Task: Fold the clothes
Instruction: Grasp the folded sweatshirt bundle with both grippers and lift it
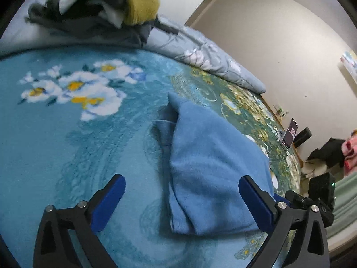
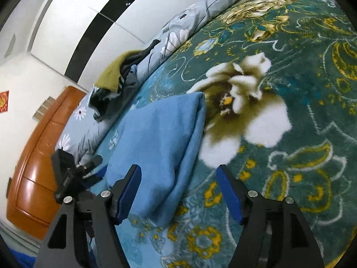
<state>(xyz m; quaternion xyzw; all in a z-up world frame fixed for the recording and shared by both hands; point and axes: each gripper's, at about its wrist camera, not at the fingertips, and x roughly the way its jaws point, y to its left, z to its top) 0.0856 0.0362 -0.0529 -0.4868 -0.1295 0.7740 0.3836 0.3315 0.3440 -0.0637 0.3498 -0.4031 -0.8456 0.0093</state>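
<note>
- Left wrist view first: the left hand-held gripper [image 1: 181,197] is seen spread wide, its blue pads well apart, with nothing pinched between them.
- A folded blue garment [image 1: 207,163] is laid on the bed's floral blanket [image 1: 67,145], reaching in between the two fingers at the lower edge — the right-hand pad [image 1: 254,203] is seen right against the cloth, though a press cannot be told, and the left-hand pad stands clear over bare blanket.
- One narrow corner of the garment is seen pointing away towards the far side of the bed.
- A heap of unfolded clothes [image 1: 93,2] — dark, white and olive-yellow pieces — is piled at the far edge, on a grey flowered quilt [image 1: 212,60].
- At the right edge of this view the black body of the other tool is glimpsed, just beside the garment.
- Right wrist view now: the right hand-held gripper [image 2: 178,192] is held open too, less widely, and nothing is gripped.
- The same blue garment [image 2: 160,138] is seen running up from between its fingers; the left-hand pad [image 2: 131,192] is beside the fabric's edge, the right-hand pad stands off over the blanket [image 2: 290,89].
- The clothes heap [image 2: 116,80] is found beyond the garment, on the quilt [image 2: 178,33], with white wardrobe doors [image 2: 89,22] behind and an orange wooden headboard [image 2: 38,167] at the left.
</note>
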